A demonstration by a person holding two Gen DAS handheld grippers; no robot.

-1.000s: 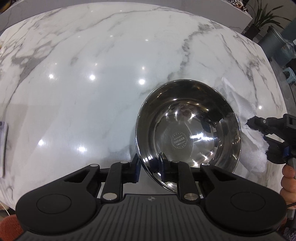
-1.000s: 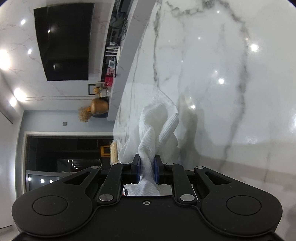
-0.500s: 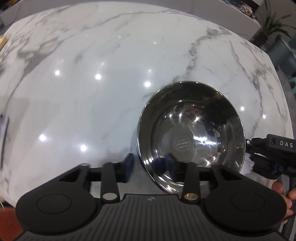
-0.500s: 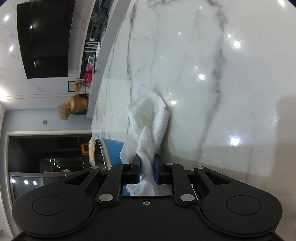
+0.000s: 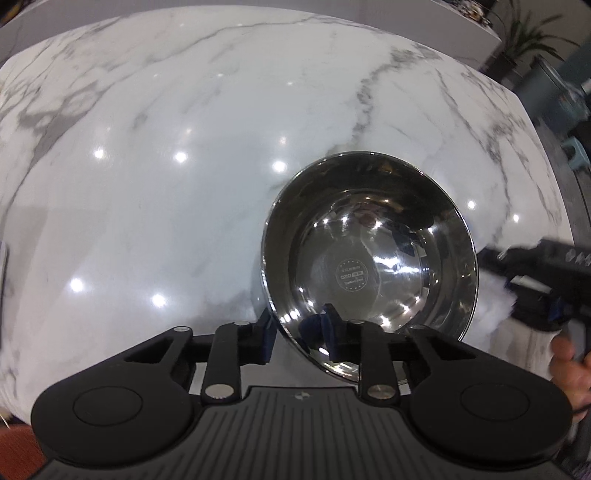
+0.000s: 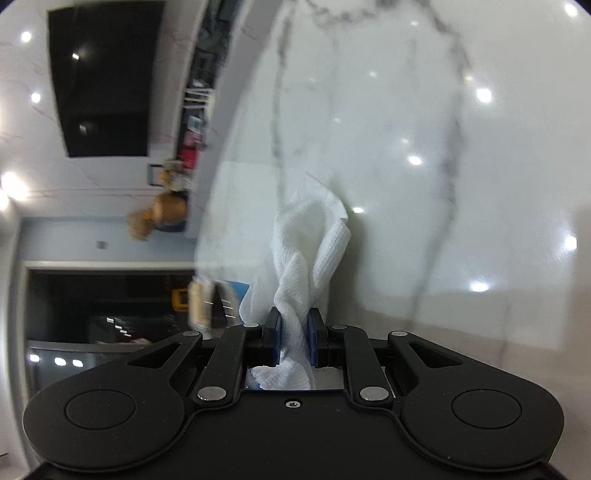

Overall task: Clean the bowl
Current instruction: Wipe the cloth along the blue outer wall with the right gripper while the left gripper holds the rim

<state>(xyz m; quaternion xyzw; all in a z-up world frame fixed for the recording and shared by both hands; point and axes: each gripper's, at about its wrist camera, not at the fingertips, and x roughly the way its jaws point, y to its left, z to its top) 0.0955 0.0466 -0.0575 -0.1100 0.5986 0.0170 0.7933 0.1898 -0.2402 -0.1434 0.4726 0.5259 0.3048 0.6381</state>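
Observation:
A shiny steel bowl (image 5: 369,258) stands upright on the white marble table (image 5: 184,184). My left gripper (image 5: 297,332) points steeply down at its near rim. Its jaws are closing, one pad outside the wall and one inside, pinching the rim. My right gripper (image 6: 294,325) is shut on a crumpled white paper towel (image 6: 310,240) that hangs forward over the marble table (image 6: 406,184). In the left wrist view the right gripper (image 5: 506,284) shows blurred just right of the bowl, with the towel (image 5: 491,317) close to the bowl's outer wall.
A hand (image 5: 569,365) holds the right gripper at the table's right edge. Beyond the far right corner stands a potted plant (image 5: 524,33). A thin flat object (image 5: 3,266) lies at the left edge. A dark wall screen (image 6: 107,74) and a gold vase (image 6: 166,210) are far off.
The left jaws opened off the bowl's rim half a second ago and have closed back onto it. The right gripper with the towel shifted slightly beside the bowl.

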